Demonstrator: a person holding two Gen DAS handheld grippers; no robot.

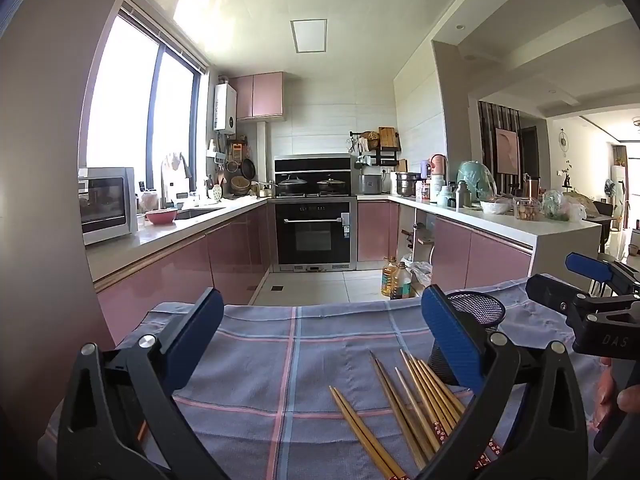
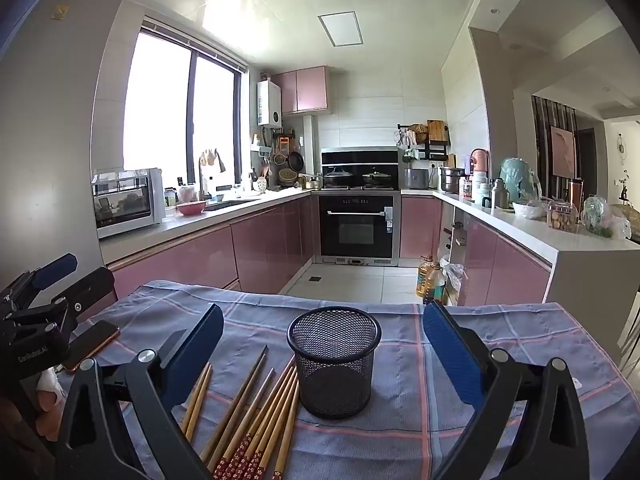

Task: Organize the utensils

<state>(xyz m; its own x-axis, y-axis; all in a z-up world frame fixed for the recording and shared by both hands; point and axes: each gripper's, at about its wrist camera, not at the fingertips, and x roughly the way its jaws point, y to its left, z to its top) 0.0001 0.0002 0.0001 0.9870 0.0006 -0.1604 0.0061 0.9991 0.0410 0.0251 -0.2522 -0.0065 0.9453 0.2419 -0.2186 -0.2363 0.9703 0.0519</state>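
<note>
Several wooden chopsticks lie loose on the checked blue-grey cloth, some with red patterned ends; they also show in the right wrist view. A black mesh cup stands upright and empty just right of them; in the left wrist view the mesh cup is partly hidden behind a finger. My left gripper is open and empty above the cloth, left of the chopsticks. My right gripper is open and empty, its jaws wide either side of the cup.
A phone lies on the cloth's left edge. Beyond the table are pink kitchen cabinets, an oven and oil bottles on the floor. The other gripper shows at the right of the left wrist view.
</note>
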